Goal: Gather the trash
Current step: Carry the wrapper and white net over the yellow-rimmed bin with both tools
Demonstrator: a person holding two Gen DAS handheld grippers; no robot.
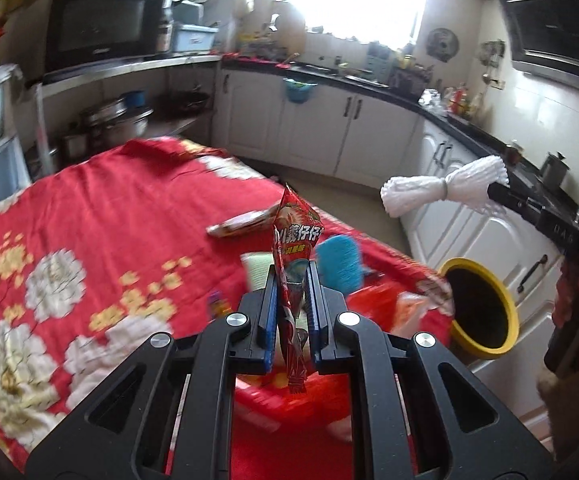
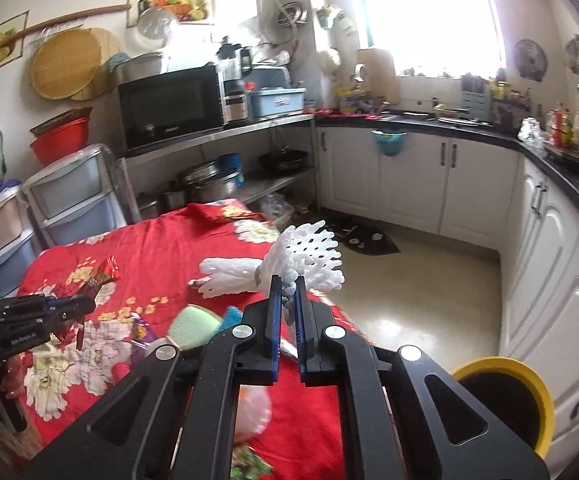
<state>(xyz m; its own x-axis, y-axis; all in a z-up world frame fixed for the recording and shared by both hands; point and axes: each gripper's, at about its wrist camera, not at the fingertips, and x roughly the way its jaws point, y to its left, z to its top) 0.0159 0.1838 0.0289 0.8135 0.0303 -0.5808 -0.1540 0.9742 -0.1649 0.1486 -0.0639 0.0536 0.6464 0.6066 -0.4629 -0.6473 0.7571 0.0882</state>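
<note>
Your left gripper [image 1: 293, 280] pinches a light, crinkly red snack wrapper [image 1: 295, 240] low down, your right gripper [image 2: 288, 292] squeezes a squishy white foam net [image 2: 289, 260] mid-bundle, so both should drop easily into the yellow bin [image 2: 505, 400].

Open floor [image 2: 429, 300] is lying between my bench [image 1: 89, 208] and the white cabinets [image 2: 409, 176], giving free passage on the right. The yellow-rimmed bin [image 1: 485, 312] is standing just beside the bench corner, its mouth unblocked. Near that corner a blue brush [image 1: 339, 260], a green sponge [image 2: 193, 326] and loose wrappers [image 1: 241, 222] are crowding the cloth, while the far left of the cloth is lying bare. Drawers [image 2: 77, 200] are hemming in the left side.
</note>
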